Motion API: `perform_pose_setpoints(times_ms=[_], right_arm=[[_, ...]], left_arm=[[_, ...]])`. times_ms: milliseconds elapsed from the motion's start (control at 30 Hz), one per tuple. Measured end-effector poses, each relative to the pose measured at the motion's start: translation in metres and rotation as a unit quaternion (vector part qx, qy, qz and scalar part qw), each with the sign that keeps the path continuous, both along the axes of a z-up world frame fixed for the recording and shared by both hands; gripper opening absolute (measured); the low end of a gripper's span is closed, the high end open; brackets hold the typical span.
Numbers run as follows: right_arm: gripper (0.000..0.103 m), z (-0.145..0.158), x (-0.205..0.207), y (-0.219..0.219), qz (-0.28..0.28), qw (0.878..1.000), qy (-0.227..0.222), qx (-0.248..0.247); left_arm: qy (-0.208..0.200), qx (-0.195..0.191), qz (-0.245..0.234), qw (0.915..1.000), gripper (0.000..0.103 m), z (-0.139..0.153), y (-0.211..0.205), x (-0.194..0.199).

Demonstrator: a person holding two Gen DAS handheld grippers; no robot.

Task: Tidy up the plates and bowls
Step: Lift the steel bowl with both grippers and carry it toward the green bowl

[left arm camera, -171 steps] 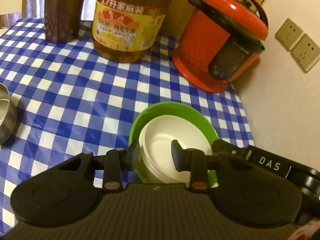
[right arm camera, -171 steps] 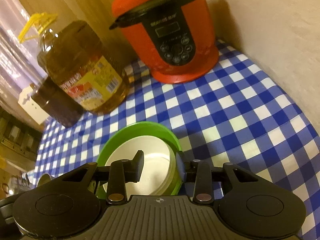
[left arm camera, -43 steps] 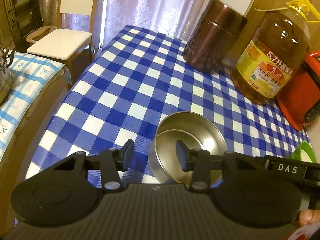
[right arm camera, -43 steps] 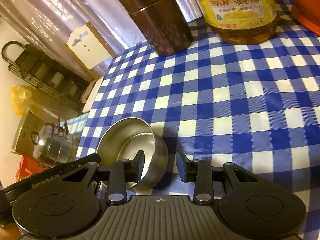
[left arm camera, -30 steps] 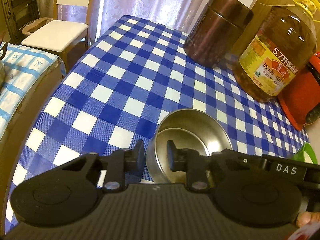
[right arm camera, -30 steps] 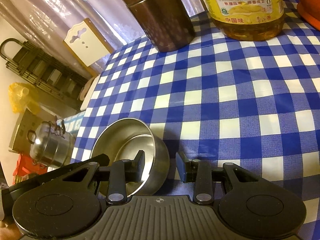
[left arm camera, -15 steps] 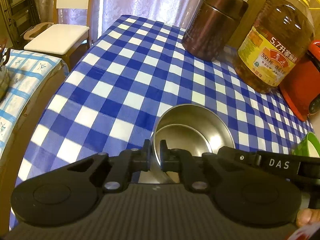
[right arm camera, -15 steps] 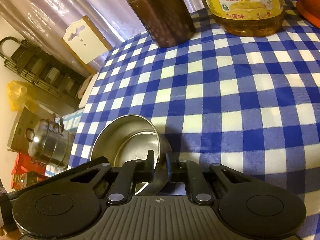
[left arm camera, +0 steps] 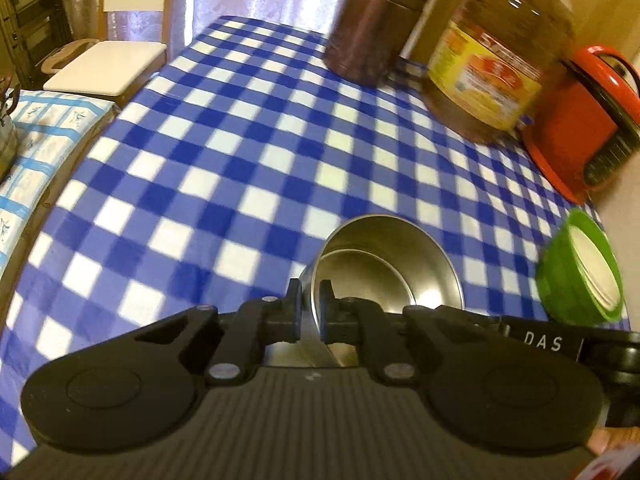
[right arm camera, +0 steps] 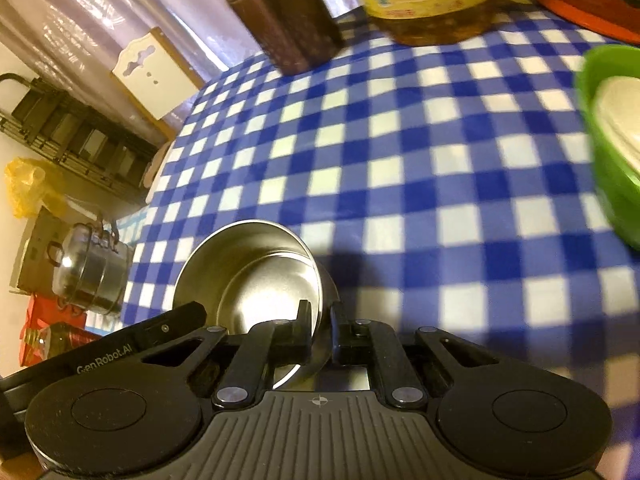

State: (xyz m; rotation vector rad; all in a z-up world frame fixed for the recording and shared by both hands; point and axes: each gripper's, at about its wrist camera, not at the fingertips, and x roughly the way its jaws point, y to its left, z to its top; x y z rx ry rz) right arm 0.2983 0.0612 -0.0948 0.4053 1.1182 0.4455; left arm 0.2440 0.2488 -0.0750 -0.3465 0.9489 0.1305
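A steel bowl (left arm camera: 390, 268) is held by both grippers above the blue checked tablecloth (left arm camera: 224, 168). My left gripper (left arm camera: 310, 314) is shut on the bowl's left rim. My right gripper (right arm camera: 320, 328) is shut on the bowl's right rim; the bowl (right arm camera: 256, 276) shows its shiny inside. A green bowl (left arm camera: 560, 280) with a white bowl (left arm camera: 592, 264) nested in it stands at the right, near the wall. In the right wrist view the green bowl (right arm camera: 600, 128) is at the right edge with the white bowl (right arm camera: 624, 108) inside.
A brown canister (left arm camera: 376, 28), a large oil bottle (left arm camera: 496, 52) and a red rice cooker (left arm camera: 580, 116) stand along the table's back. A chair (left arm camera: 108, 68) and a low side table (left arm camera: 36, 136) are off the left edge. A steel pot (right arm camera: 88, 272) sits lower left.
Both grippers closed on the steel bowl's rim and lifted it; it has moved right, so the green and white bowls are now closer in view.
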Motion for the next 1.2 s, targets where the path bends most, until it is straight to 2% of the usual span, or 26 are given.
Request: perform_pose_setpoints(times_ms=[600,833,1200], right_arm=[[0.009,0.052,-0.081,-0.099,-0.051,0.998,-0.015,-0.019],[0.008,0.063,-0.108,-0.128,-0.073,0.997,-0.015,-0.019],[0.008,0.079,-0.122,-0.172,-0.107,0.994,-0.016,-0.007]], left_arm=[[0.006,-0.037,-0.037,0.9986,0.006,0.024,-0.094,-0.062],[0.0,-0.044,-0.053,0.9976,0.006,0.036,-0.119,-0.073],[-0.013,-0.046,-0.083,0.9954,0.006,0.062,-0.158,-0.072]])
